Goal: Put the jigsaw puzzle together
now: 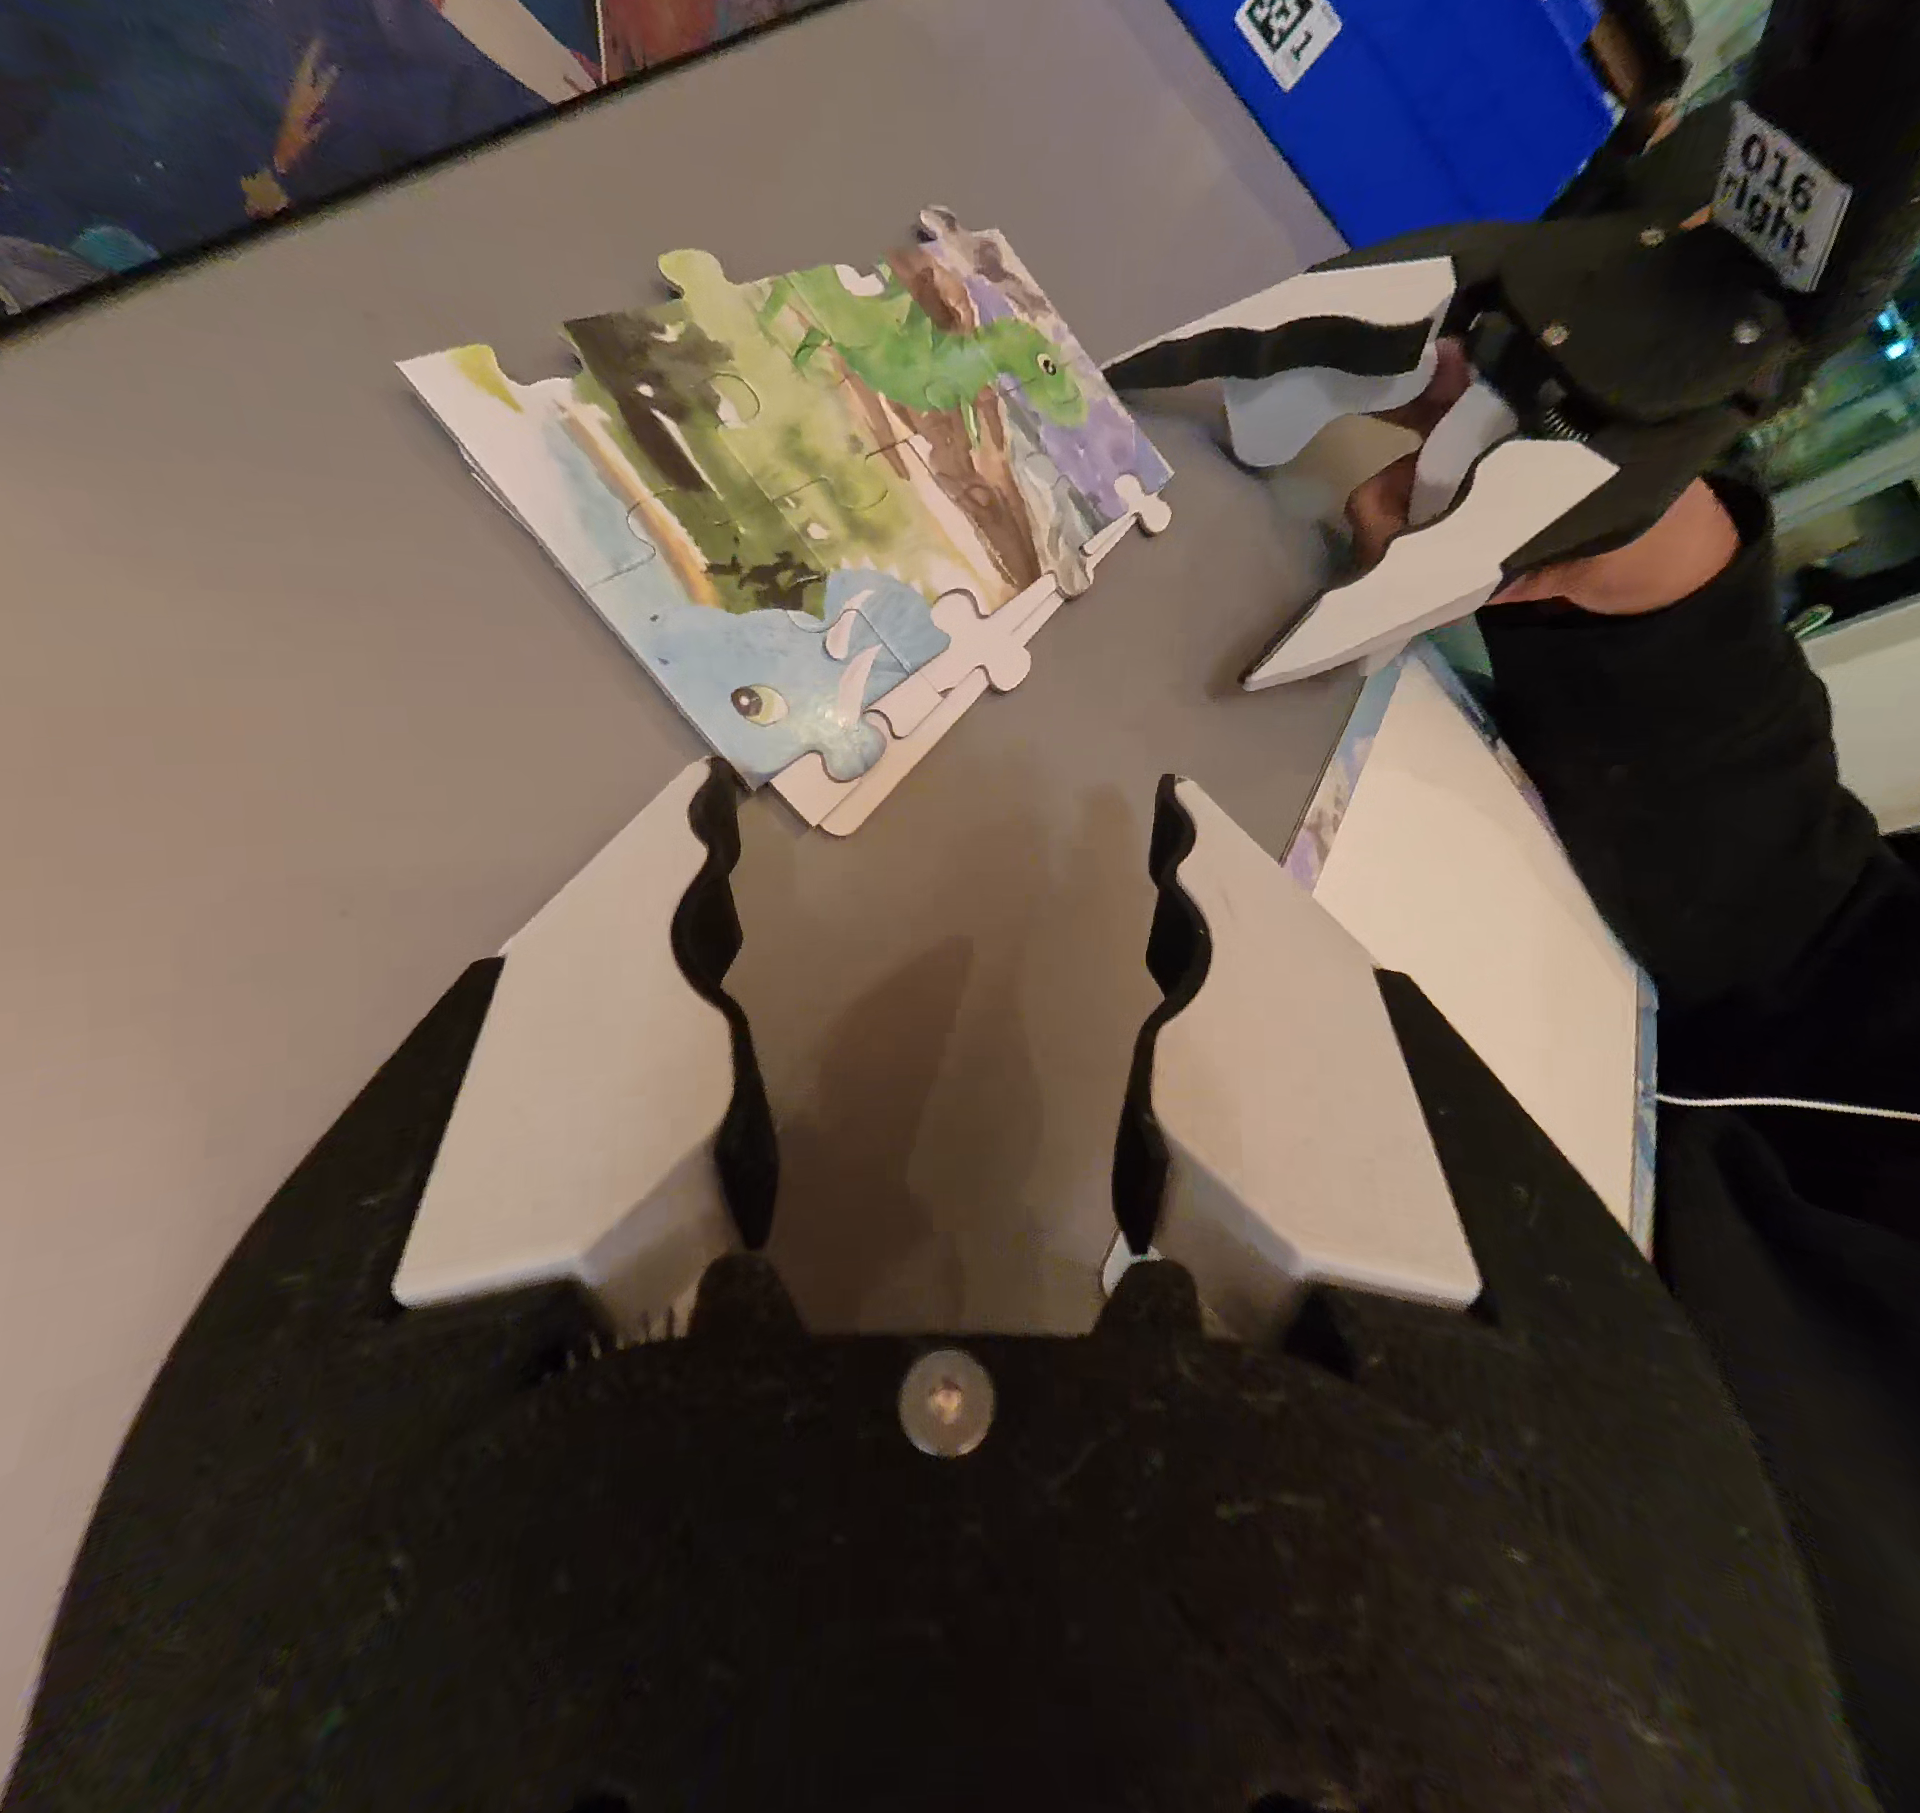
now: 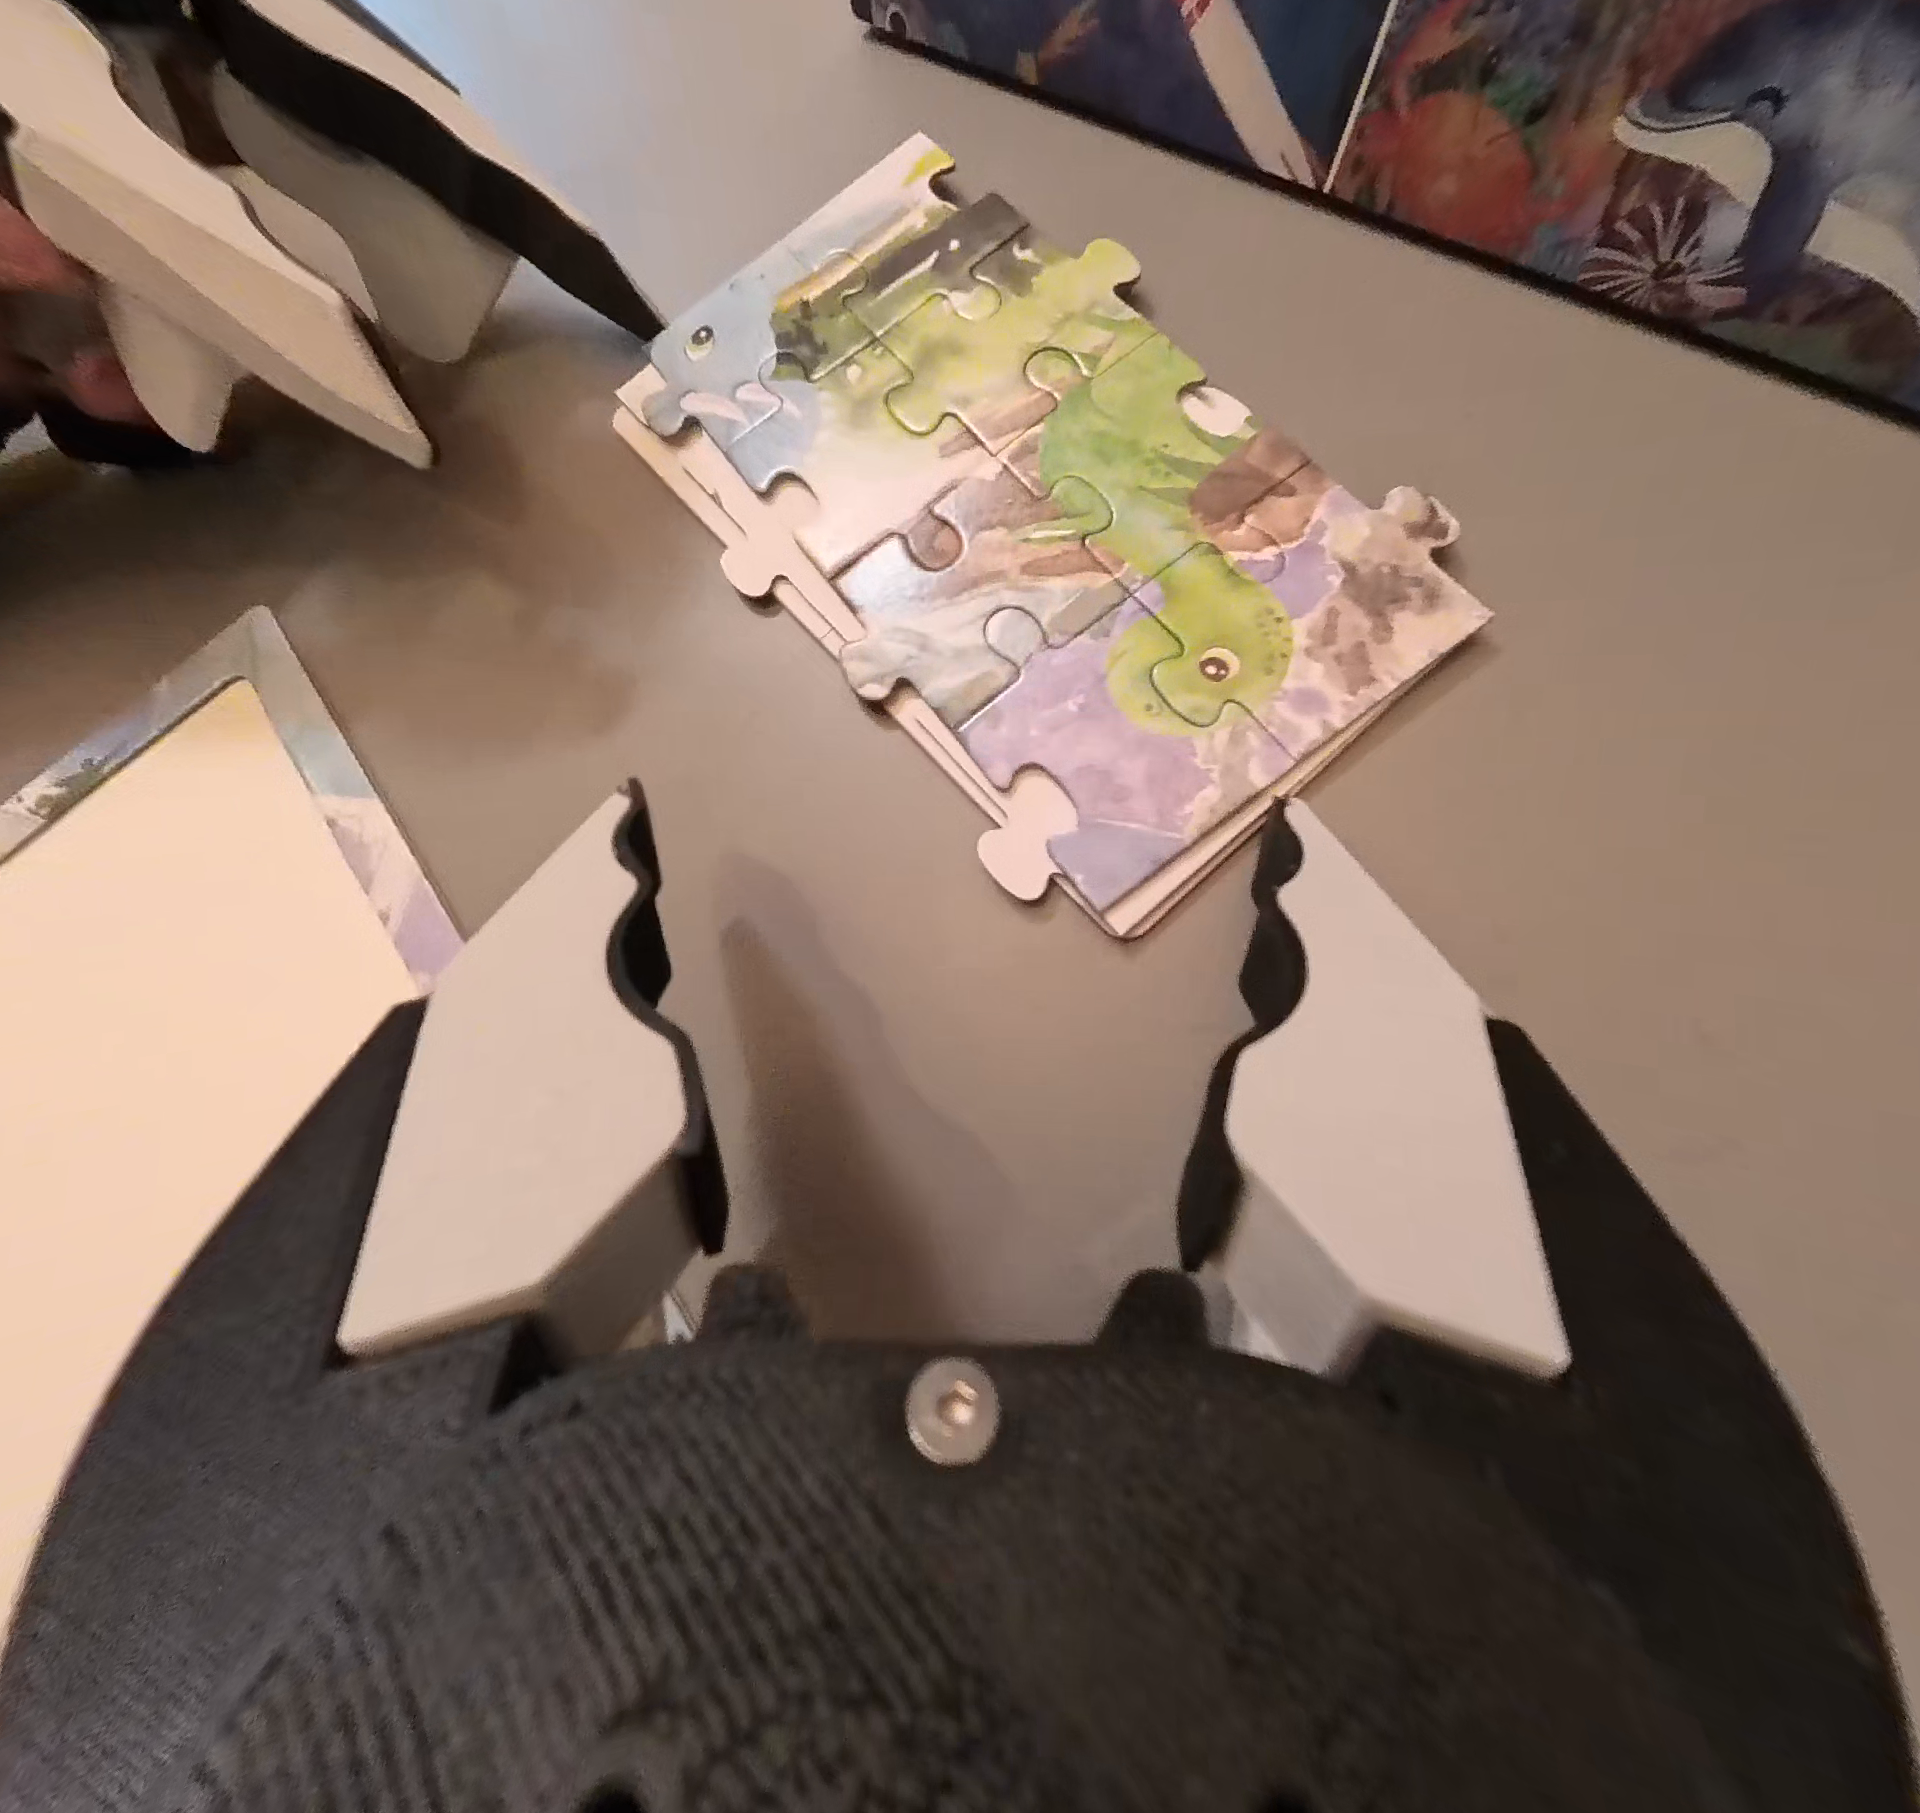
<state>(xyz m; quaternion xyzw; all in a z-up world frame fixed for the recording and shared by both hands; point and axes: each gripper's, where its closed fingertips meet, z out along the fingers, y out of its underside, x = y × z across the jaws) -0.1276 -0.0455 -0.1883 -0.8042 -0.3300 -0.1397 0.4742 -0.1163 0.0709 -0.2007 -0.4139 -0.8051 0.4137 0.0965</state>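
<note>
Both of our tools are released and empty: the left gripper and right gripper hover at opposite corners of the puzzle, which lies mid-table, stacked on loose layers. We judge a careless nudge could slide those layers or split the joined pieces.

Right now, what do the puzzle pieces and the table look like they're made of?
Puzzle pieces: likely cardboard with a glossy printed face; pale layered edges show and light glints off them. Table: smooth matte grey, perhaps laminate; it shows only soft shadows and no grain.
</note>
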